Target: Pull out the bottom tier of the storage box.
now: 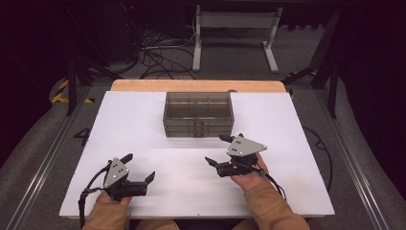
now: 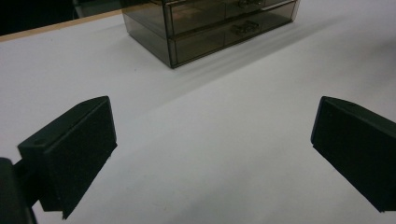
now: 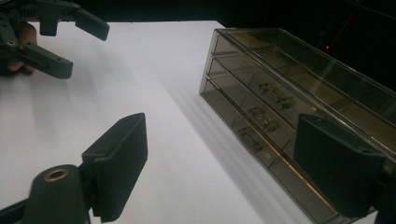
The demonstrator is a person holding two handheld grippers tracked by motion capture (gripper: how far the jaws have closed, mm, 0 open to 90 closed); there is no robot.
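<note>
High view, first entry: one smoky transparent drawer unit [image 1: 198, 114] stood on the white table top [image 1: 143, 124], toward the far middle, its three stacked drawers shut and facing the person. Left gripper [image 1: 140, 168] was held low at the near left of the table, jaws spread apart with nothing between them, a grey three-cornered plate on top and a cable trailing toward the sleeve. Right gripper [image 1: 216, 149] was held at the near right, closer to the drawer unit and just in front of its right corner without touching it, jaws likewise spread and empty. A strip of bare wood [image 1: 143, 85] edged the far side of the table; beyond it, a grey frame [image 1: 234, 33] and loose cables [image 1: 158, 52] lay on the floor. Left gripper view, second entry: both black jaws rose wide apart over bare white surface, holding nothing; the drawer unit [image 2: 210, 28] sat well ahead, upper middle, its handles faintly visible. Right gripper view, third entry: the two jaws stood wide open, empty; the drawer unit [image 3: 261, 93] ran along the right side, near, its three drawer fronts each with a small clear handle; the right-hand jaw overlapped the unit in the picture, contact could not be told. Left gripper [image 3: 81, 44] appeared at upper left, jaws apart.
</note>
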